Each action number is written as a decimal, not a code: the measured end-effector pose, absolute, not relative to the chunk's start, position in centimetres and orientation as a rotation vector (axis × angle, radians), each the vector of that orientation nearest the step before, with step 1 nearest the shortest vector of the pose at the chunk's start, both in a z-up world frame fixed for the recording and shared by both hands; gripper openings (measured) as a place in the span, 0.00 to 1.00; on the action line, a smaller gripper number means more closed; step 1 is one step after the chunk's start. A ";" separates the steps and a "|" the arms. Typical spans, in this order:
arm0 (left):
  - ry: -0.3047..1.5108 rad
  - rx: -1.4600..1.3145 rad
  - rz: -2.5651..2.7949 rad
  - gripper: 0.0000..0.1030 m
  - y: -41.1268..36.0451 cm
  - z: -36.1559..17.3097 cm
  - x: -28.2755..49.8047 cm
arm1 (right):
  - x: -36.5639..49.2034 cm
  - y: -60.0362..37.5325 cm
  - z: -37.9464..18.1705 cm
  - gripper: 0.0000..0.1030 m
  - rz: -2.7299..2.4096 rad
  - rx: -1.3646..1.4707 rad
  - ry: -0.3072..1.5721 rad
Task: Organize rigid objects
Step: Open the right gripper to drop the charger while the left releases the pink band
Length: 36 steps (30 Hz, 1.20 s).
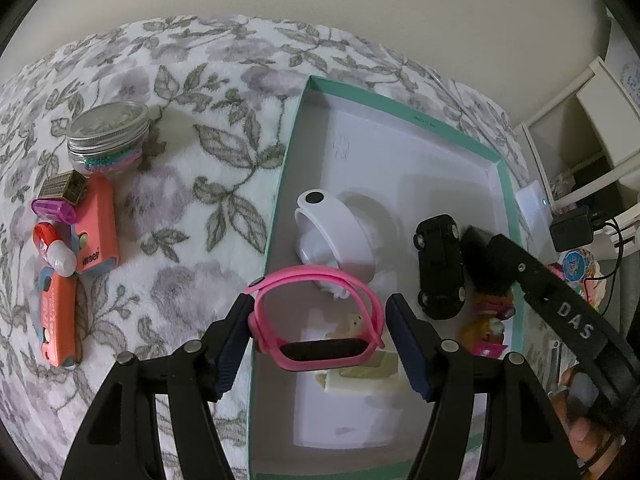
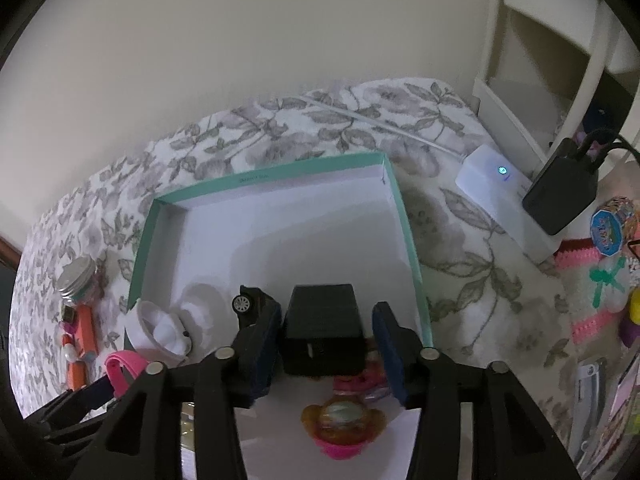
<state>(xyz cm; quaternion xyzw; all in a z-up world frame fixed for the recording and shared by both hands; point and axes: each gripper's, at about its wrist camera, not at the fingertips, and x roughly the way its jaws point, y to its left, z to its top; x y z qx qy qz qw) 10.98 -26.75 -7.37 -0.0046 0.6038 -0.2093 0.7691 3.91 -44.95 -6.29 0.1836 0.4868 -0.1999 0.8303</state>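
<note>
A teal-rimmed white box [image 1: 404,112] lies on a floral blanket. My left gripper [image 1: 320,336] is open, its jaws on either side of a pink watch band [image 1: 320,320] that hangs over the box's left edge, touching the left finger. My right gripper [image 2: 326,348] is open, with a black charger block [image 2: 324,328] between its fingers over the box [image 2: 272,176]; whether the pads touch it is unclear. In the box are a white band [image 1: 340,232], a black toy car [image 1: 440,268], small dolls [image 2: 340,424] and a cream block [image 1: 360,380].
Left of the box lie a metal-lidded jar [image 1: 108,136], two orange staplers [image 1: 98,224], a purple sharpener [image 1: 52,210] and a small red-white tube [image 1: 54,248]. A white device [image 2: 504,200], a black adapter [image 2: 560,188] and shelves stand to the right.
</note>
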 end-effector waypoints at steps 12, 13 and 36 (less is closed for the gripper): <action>1.316 -0.018 -0.471 0.70 -26.6 -6.4 10.9 | 3.6 -45.3 -5.0 0.64 -0.437 0.397 1.000; 1.313 -0.021 -0.475 0.70 -26.6 -6.2 10.9 | 3.7 -45.2 -5.0 0.64 -0.435 0.396 1.000; 1.320 -0.043 -0.561 0.70 -27.8 -4.9 10.0 | 3.8 -44.5 -4.2 0.64 -0.406 0.372 0.998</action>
